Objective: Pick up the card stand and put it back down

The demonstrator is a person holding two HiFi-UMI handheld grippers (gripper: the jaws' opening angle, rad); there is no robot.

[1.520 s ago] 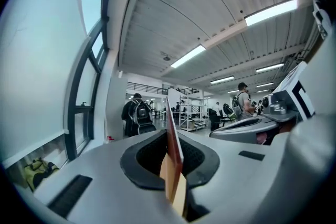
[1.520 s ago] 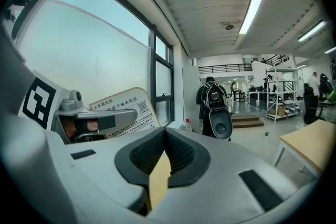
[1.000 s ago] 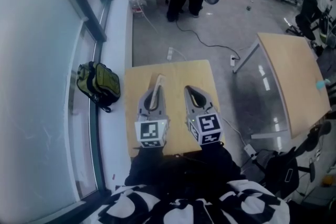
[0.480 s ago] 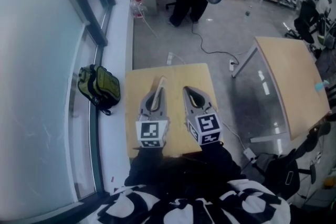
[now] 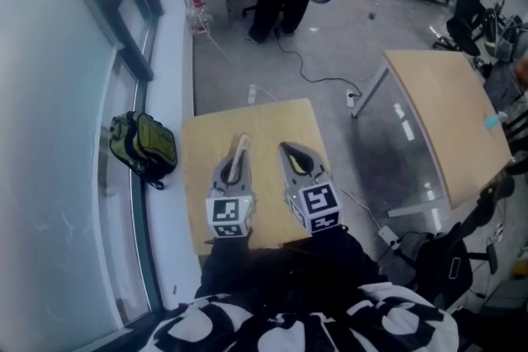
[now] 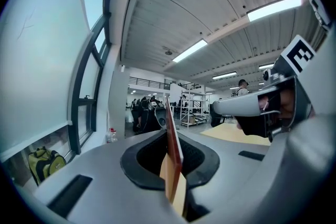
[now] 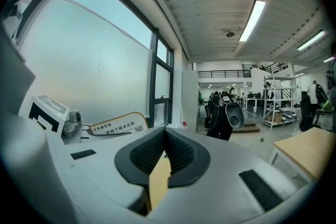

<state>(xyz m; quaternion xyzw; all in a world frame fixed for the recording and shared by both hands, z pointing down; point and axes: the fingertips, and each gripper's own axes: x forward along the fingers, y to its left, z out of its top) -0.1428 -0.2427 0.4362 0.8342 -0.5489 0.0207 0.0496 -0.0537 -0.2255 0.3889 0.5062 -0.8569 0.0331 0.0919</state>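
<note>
Pale wooden table (image 5: 272,115) by the window is lying below both hands. Pointing level, the left gripper (image 5: 238,151) is pinching the card stand (image 6: 173,139) upright and edge-on between its fingers (image 6: 139,165), probably for a straight set-down. Just beside it, the right gripper (image 5: 290,151) is hovering, fingers pressed together on nothing.

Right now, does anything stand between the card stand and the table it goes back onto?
Nothing visible does. The left claw is shut on the card stand over the wooden table; the right claw sits alongside, clear of it.
</note>
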